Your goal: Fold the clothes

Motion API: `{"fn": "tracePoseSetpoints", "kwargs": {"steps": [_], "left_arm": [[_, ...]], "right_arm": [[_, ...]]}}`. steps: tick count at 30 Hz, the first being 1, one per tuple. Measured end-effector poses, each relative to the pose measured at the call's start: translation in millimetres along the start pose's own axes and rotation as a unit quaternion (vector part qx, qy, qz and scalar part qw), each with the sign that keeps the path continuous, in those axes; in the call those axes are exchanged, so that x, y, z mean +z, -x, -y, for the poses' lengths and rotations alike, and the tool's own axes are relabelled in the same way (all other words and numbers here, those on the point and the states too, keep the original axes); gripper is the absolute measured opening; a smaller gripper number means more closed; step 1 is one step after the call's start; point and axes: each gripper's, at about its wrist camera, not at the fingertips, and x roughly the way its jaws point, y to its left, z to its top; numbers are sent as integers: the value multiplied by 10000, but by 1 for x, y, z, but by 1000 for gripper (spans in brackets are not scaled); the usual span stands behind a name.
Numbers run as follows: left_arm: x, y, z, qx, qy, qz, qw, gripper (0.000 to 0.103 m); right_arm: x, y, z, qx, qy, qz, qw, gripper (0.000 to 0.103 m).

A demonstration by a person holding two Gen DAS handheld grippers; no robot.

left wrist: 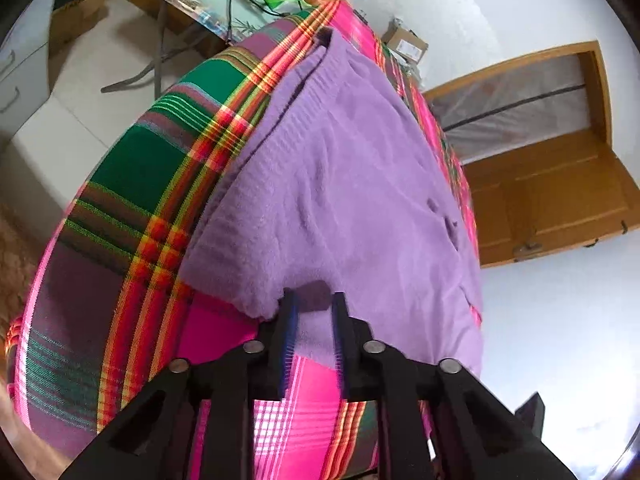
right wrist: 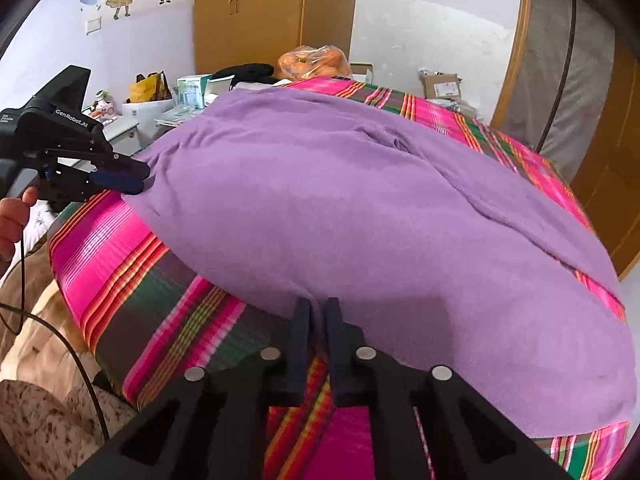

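Observation:
A purple fleece garment point(left wrist: 340, 168) point(right wrist: 340, 208) lies spread flat on a surface covered by a pink, green and orange plaid cloth point(left wrist: 152, 168) point(right wrist: 120, 256). My left gripper point(left wrist: 314, 304) point(right wrist: 140, 176) pinches the garment's near corner, and purple fabric shows between its blue-padded fingers. My right gripper point(right wrist: 318, 308) is shut on the garment's near hem, its fingers almost touching. Both hold the same long edge, far apart from each other. A hand point(right wrist: 12, 216) holds the left gripper's handle.
A bag of oranges point(right wrist: 316, 62) and small boxes point(right wrist: 192, 88) sit beyond the far edge. A cardboard box point(left wrist: 406, 42) stands at the far corner. A wooden door point(left wrist: 560, 184) and a wardrobe point(right wrist: 256, 12) line the walls. A cable point(right wrist: 60, 332) hangs at the left.

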Motion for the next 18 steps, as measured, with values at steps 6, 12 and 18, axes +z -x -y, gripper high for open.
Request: {"fn": "tracePoseSetpoints", "kwargs": {"steps": [6, 12, 18], "left_arm": [[6, 18, 1, -35, -7, 372, 9993, 4], [5, 22, -6, 17, 74, 481, 9988, 4], [5, 21, -9, 49, 93, 465, 9989, 4]], "right_arm": [[13, 15, -2, 333, -172, 323, 9988, 2], [15, 15, -5, 409, -184, 261, 9987, 2], [13, 13, -12, 713, -223, 147, 9971, 2]]}}
